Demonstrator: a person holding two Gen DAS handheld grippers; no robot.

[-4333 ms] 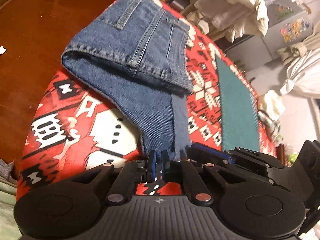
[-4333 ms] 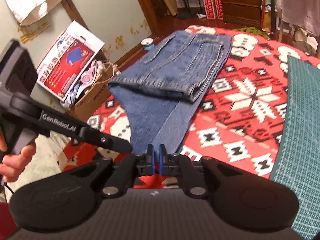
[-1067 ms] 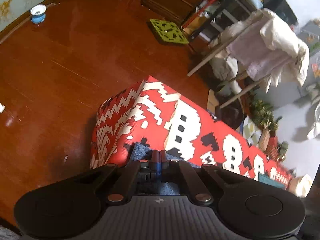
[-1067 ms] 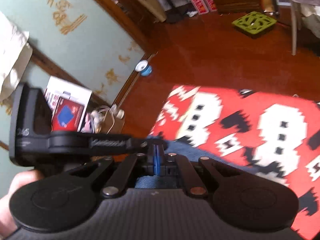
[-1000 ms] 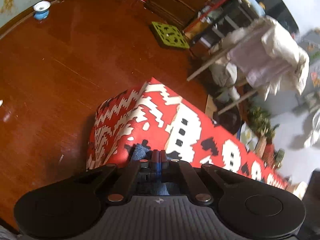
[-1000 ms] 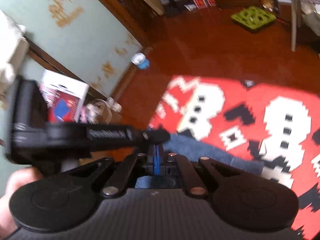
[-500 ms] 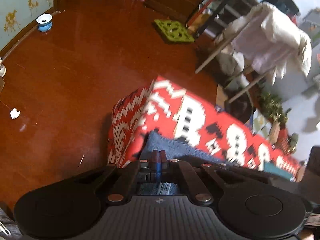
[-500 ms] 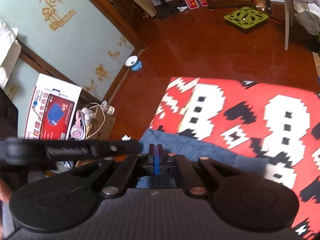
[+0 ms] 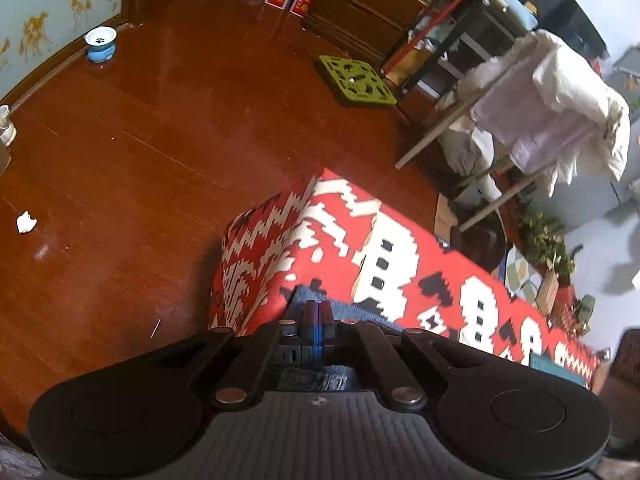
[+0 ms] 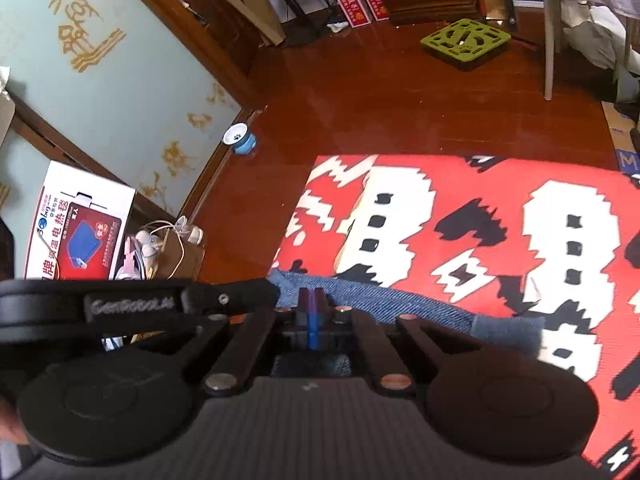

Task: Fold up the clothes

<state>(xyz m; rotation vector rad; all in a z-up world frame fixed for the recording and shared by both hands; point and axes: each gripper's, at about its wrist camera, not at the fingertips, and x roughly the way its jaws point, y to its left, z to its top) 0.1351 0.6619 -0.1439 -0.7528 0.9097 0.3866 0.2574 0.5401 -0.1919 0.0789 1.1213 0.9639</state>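
Denim hem (image 10: 384,306) carried to blanket (image 10: 500,216) end, two claws, left (image 9: 318,314) and right (image 10: 312,300), both pinching it

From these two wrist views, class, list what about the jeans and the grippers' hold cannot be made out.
- Most of the jeans: in both views each gripper's own body covers them; only a denim edge shows.
- How neat the fold is: hidden likewise.
- Left gripper: shut fingers mask how much denim they pinch.
- Right gripper: the same.
- Patterned cloth: its right side is cut off by the right-wrist frame.

Bare red cloth (image 10: 500,184) lies beyond denim edge (image 10: 380,300).
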